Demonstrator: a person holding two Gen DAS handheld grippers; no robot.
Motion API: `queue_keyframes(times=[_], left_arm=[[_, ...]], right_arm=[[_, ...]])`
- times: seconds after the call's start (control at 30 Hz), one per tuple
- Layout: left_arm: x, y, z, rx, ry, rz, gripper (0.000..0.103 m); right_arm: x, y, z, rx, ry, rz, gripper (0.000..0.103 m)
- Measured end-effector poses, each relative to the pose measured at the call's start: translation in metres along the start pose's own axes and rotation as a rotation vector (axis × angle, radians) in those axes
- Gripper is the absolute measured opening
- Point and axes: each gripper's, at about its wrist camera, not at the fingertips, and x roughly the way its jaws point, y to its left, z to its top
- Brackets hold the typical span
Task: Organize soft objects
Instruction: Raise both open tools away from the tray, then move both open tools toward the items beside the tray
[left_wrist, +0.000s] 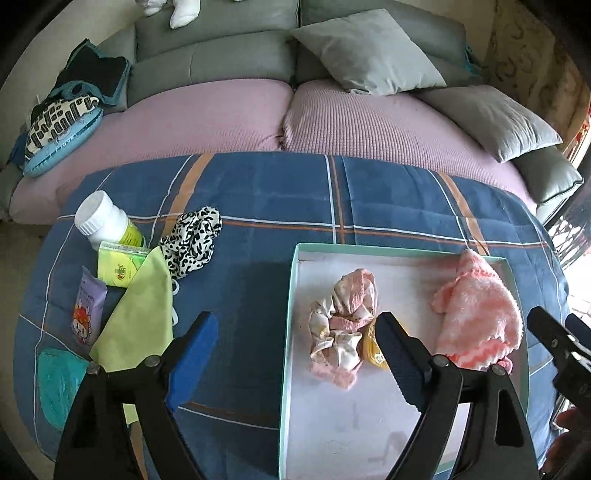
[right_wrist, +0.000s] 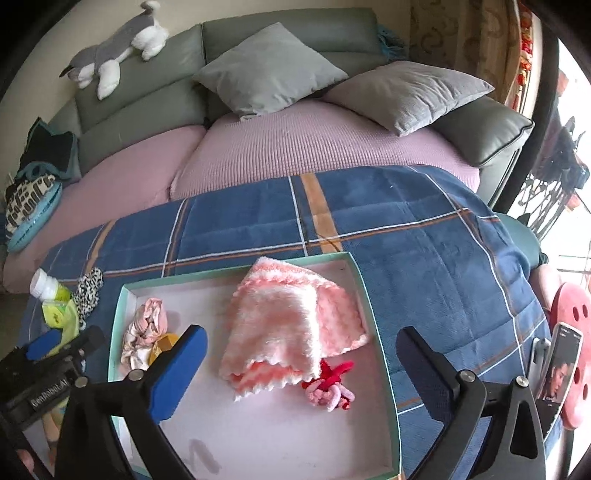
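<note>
We find open blue blanket (left_wrist: 258, 206) between the left-side clutter and the shallow box (left_wrist: 291, 295), wide enough for a gripper to pass. Inside the box, the pink knit cloth (right_wrist: 291, 317) and the scrunchie pile (left_wrist: 343, 321) block the far half; the near floor lies bare. The bottle (left_wrist: 105, 221), packets (left_wrist: 118, 266) and green cloth (left_wrist: 140, 314) crowd the left edge.
</note>
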Motion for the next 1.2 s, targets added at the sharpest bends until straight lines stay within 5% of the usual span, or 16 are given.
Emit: queue_keyframes(times=[0.7,1.0,1.2], left_arm=[[-0.02,0.034,0.015,-0.063,-0.049,0.031,0.095],[-0.026,0.089,0.029,-0.158,-0.081,0.079,0.095],[-0.035,0.143,0.027,-0.239,-0.098,0.174,0.095]], right_arm=[[0.011,0.03,-0.001,-0.064,0.024,0.003,0.103],[0.019,0.059,0.001,-0.089,0.022,0.069,0.103],[0.023,0.081,-0.001,-0.124,0.024,0.094,0.103]])
